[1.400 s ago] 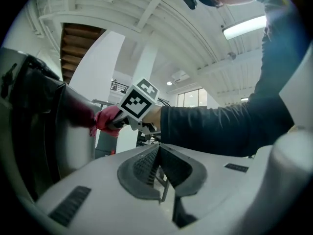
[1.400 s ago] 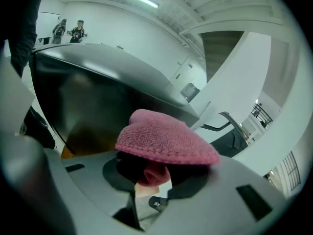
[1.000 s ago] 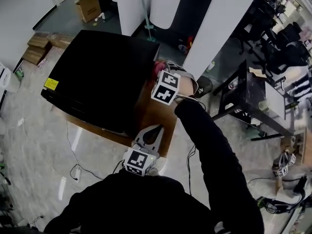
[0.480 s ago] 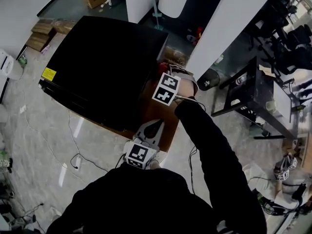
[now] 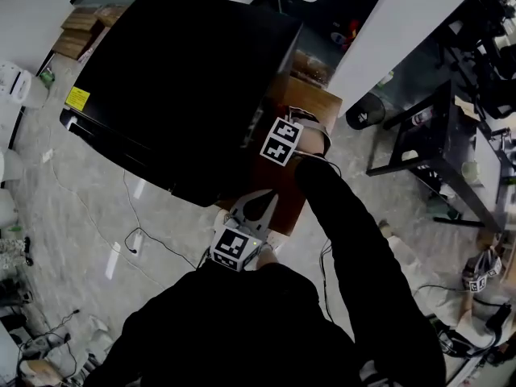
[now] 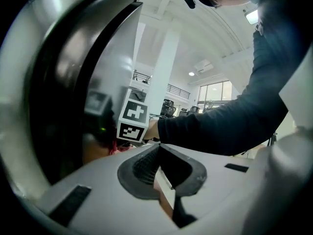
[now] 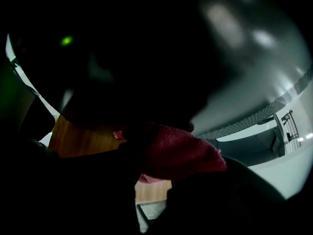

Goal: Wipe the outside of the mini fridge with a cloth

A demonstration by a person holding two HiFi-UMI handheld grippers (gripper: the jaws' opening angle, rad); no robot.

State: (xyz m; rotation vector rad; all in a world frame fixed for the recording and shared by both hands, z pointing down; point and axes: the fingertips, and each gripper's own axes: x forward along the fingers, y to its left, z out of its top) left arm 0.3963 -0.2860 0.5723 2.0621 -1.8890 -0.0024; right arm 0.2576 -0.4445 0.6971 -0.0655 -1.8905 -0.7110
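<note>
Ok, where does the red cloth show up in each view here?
Head view: not visible, hidden under the right gripper against the mini fridge.
Left gripper view: lower left, a red scrap of cloth beside the fridge.
Right gripper view: centre, clamped in the jaws.
Shared landmark: the wooden table under the fridge, in all three views.

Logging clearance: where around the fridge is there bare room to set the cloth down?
The flat top of the black mini fridge is bare, but for a yellow sticker at one corner. The brown wooden table shows only a narrow strip beside the fridge, crowded by the right claw holding the red cloth and the left claw.
</note>
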